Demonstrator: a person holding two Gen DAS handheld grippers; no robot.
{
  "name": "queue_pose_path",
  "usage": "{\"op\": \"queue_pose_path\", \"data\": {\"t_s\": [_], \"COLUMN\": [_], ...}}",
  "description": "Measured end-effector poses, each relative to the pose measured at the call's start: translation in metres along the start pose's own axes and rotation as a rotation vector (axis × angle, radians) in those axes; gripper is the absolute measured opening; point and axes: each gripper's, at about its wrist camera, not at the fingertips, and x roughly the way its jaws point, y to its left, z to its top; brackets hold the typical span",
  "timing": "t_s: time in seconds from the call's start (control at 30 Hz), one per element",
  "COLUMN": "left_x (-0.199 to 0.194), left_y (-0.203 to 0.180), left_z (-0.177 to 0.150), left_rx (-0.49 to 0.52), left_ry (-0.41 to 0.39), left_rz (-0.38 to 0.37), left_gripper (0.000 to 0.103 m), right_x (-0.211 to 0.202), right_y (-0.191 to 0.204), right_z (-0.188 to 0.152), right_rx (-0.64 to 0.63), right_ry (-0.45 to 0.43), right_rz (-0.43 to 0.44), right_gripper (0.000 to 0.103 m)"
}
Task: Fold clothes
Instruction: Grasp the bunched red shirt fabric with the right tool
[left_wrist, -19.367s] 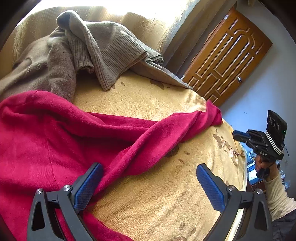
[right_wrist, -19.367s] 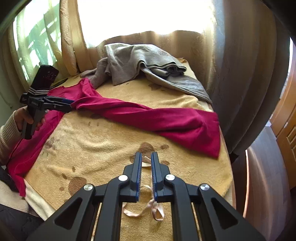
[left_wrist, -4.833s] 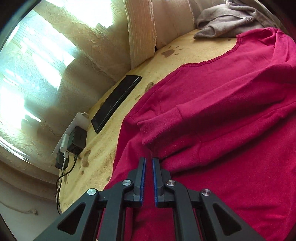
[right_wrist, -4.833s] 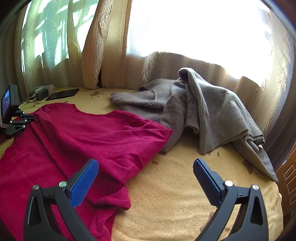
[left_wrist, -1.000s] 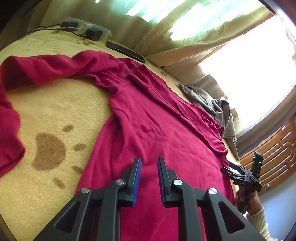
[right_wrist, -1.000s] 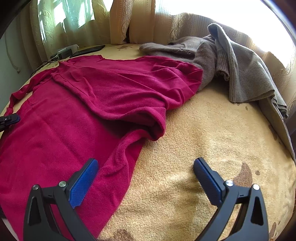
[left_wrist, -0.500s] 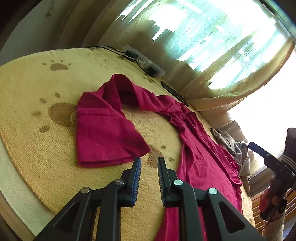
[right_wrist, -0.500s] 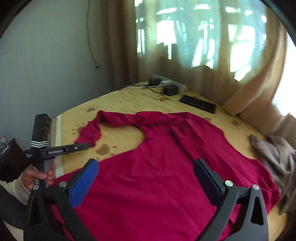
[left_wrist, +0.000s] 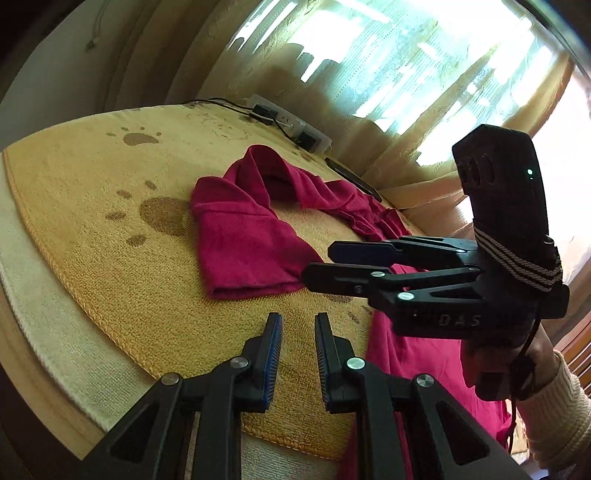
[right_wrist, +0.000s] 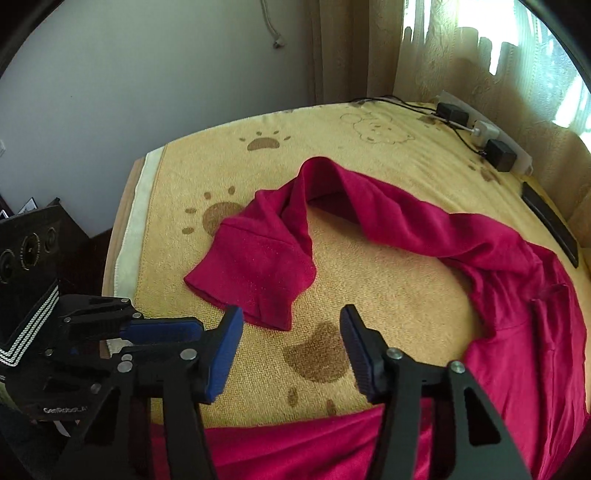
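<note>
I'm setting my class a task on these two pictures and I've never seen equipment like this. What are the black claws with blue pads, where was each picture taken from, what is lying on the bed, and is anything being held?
There is no robot: a person holds a hand-operated two-finger gripper in each hand, each carrying a wide-angle camera looking along its fingers. One picture comes from the left gripper, whose fingers are nearly together with nothing between them. The other comes from the right gripper, open and empty; each picture also shows the other gripper. On the yellow paw-print blanket lies a red sweater, its long sleeve curled outward, cuff nearest the grippers. By the curtain sit a power strip with chargers and a dark phone. Nothing is held.
</note>
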Motion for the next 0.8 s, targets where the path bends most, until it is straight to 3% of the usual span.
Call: {"op": "queue_pose_path", "data": {"t_s": [0.17,0.3,0.47,0.5,0.6,0.63,0.7,0.77,0.8], "left_x": [0.000,0.000,-0.006,-0.008,-0.012,-0.011,-0.009,-0.011,-0.015], "left_y": [0.003,0.008,0.023,0.025,0.033,0.036,0.041,0.043,0.044], "left_z": [0.000,0.002,0.012,0.014,0.020,0.021,0.023,0.024,0.023], "left_rx": [-0.008,-0.046,-0.149,-0.159,-0.238,-0.276,-0.344,-0.351,-0.344], "left_ry": [0.004,0.018,0.029,0.020,-0.013,-0.024,-0.018,-0.013,-0.025], "left_rz": [-0.020,-0.049,-0.141,-0.157,-0.255,-0.298,-0.354,-0.346,-0.331], "left_gripper": [0.019,0.019,0.021,0.026,0.060,0.067,0.067,0.067,0.067], "right_x": [0.014,0.016,0.008,0.001,-0.022,-0.029,-0.037,-0.040,-0.036], "right_y": [0.001,0.007,0.010,0.006,-0.004,-0.006,-0.011,-0.012,-0.015], "right_z": [0.003,0.006,0.007,0.006,0.007,0.007,0.008,0.008,0.007], "right_rx": [0.001,-0.004,0.027,0.057,0.132,0.145,0.164,0.155,0.155], "right_ry": [0.028,0.008,-0.058,-0.086,-0.163,-0.184,-0.206,-0.208,-0.185], "right_rz": [0.019,0.040,0.061,0.081,0.144,0.151,0.153,0.084,0.090], "right_gripper": [0.048,0.025,0.013,0.013,0.013,0.013,0.013,0.013,0.014]}}
